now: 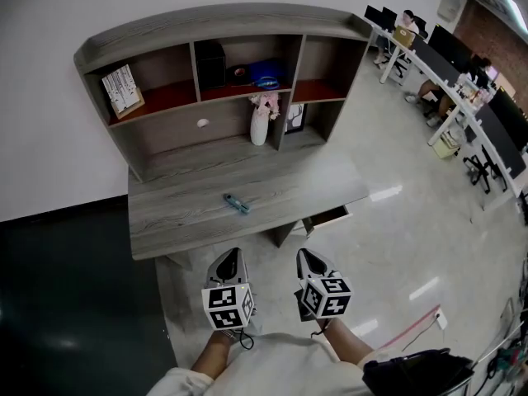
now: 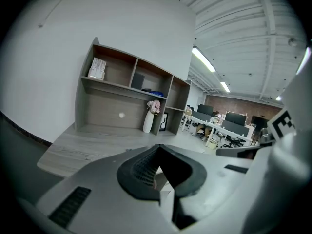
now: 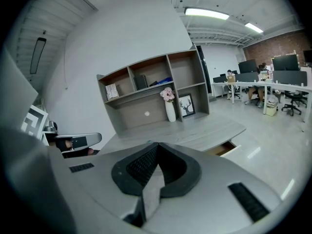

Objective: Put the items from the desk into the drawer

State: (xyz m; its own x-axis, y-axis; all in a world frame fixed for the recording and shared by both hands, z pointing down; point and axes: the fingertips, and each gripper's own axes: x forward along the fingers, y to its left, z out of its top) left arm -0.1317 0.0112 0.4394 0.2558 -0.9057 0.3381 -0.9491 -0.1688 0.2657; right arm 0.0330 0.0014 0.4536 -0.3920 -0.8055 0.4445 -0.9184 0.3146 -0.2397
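**Grippers closed and empty, short of the desk**

Grippers sit low in the head view, side by side in front of the person and apart from the furniture. The left gripper (image 1: 233, 256) has its jaws pressed together at the tips with nothing between them, as its own view confirms. The right gripper (image 1: 304, 256) is the same, with jaws closed tip to tip and holding nothing. Both point toward the grey wooden desk (image 1: 181, 217).

A small teal item (image 1: 237, 204) lies alone near the middle of the desktop, well clear of both grippers. Under the right end of the desk, the drawer (image 1: 332, 218) stands partly pulled out. What is inside it cannot be made out.

A shelf hutch (image 1: 165, 130) stands at the back of the desk. At its foot are a white vase of pink flowers (image 1: 260, 122) and, just beside it, a framed deer picture (image 1: 295, 118). A white booklet (image 1: 122, 91) leans in the left compartment. The middle one holds a black box (image 1: 210, 63) and a blue object (image 1: 266, 80).

People sit at office workstations (image 1: 462, 89) in the background on the right.
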